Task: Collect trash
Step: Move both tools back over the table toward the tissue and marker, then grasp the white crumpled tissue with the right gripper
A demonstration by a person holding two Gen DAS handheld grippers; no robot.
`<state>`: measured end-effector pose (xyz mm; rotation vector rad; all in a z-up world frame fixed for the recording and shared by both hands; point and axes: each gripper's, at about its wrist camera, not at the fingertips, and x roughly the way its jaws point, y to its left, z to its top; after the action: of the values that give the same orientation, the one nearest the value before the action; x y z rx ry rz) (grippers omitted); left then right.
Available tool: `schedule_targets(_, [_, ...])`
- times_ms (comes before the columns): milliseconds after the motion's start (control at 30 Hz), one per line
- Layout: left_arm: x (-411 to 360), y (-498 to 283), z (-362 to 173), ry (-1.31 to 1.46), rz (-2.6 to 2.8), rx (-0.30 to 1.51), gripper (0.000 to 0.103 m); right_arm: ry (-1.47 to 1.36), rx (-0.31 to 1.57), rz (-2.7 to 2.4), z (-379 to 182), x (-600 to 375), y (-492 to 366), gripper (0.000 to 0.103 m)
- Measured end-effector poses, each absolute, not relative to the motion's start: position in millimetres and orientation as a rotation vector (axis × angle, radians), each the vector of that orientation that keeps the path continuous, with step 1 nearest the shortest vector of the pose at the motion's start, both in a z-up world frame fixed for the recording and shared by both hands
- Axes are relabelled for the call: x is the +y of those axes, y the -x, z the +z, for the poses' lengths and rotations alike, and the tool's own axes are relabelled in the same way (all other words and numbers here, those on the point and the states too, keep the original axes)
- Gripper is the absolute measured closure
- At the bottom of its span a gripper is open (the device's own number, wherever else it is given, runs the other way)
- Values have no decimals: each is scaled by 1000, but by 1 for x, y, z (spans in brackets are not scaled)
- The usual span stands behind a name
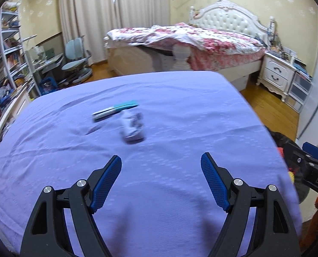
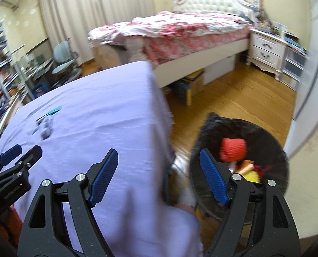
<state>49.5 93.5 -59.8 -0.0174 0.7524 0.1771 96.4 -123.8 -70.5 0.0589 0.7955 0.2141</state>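
Meanwhile, the left gripper point(image 1: 161, 160) hangs wide apart and empty over the purple-clothed table point(image 1: 180, 107); ahead lie a crumpled white wrapper point(image 1: 132, 128) and a flat teal-and-white packet point(image 1: 115, 109), touching; only the right wrist view shows the black-lined round trash bin point(image 2: 212, 128) on the floor holding red and yellow scraps point(image 2: 233, 150); the right gripper point(image 2: 159, 160) gapes released beside it.

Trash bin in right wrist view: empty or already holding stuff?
Holding stuff. The black-lined trash bin on the floor contains a red knitted item plus orange and yellow pieces; fill level cannot tell.
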Motion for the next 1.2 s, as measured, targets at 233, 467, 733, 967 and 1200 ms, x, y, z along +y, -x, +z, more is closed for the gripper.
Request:
schedule_targets(233, [148, -40, -73, 54, 289, 803, 26, -12, 837, 331, -74, -60, -98, 26])
schedule_targets(467, [185, -35, -79, 73, 376, 818, 26, 60, 866, 402, -83, 4, -102, 26])
schedule_targets(733, [221, -31, -81, 126, 411, 823, 26, 116, 883, 444, -89, 53, -110, 26])
schedule_targets(967, [239, -29, -81, 150, 427, 819, 26, 153, 893, 464, -91, 89, -120, 26])
schedule_targets(1200, [245, -32, -81, 143, 422, 821, 26, 180, 894, 475, -91, 124, -137, 40])
